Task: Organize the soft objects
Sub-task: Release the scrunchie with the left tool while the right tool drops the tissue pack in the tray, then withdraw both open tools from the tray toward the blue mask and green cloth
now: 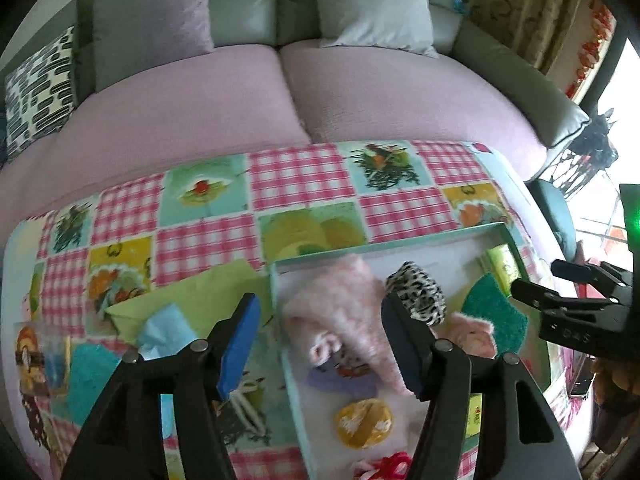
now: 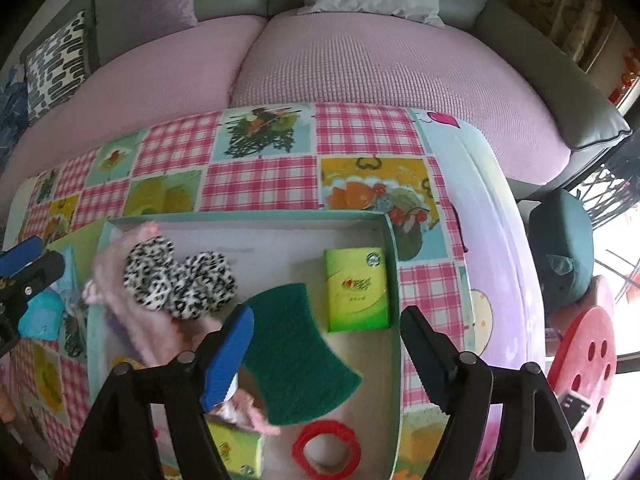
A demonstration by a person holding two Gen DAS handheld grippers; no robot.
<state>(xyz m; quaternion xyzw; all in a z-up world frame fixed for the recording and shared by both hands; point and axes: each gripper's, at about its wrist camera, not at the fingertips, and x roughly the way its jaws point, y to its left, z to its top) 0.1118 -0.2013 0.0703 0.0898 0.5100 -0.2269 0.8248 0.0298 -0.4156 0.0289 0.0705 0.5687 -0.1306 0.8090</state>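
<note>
1. Left gripper (image 1: pixel 326 344) – fingers apart, nothing between them, above the box (image 1: pixel 276 280) edge.
2. Right gripper (image 2: pixel 328 352) – fingers apart over the green scouring pad (image 2: pixel 296 352).
3. Leopard-print scrunchie (image 2: pixel 180 280) lies in the box at ten o'clock from the pad, on pink fluffy fabric (image 2: pixel 116 264).

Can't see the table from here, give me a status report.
Both grippers, left and right, open, empty. Leopard scrunchie and green scouring pad in box. Nothing blocking.
</note>
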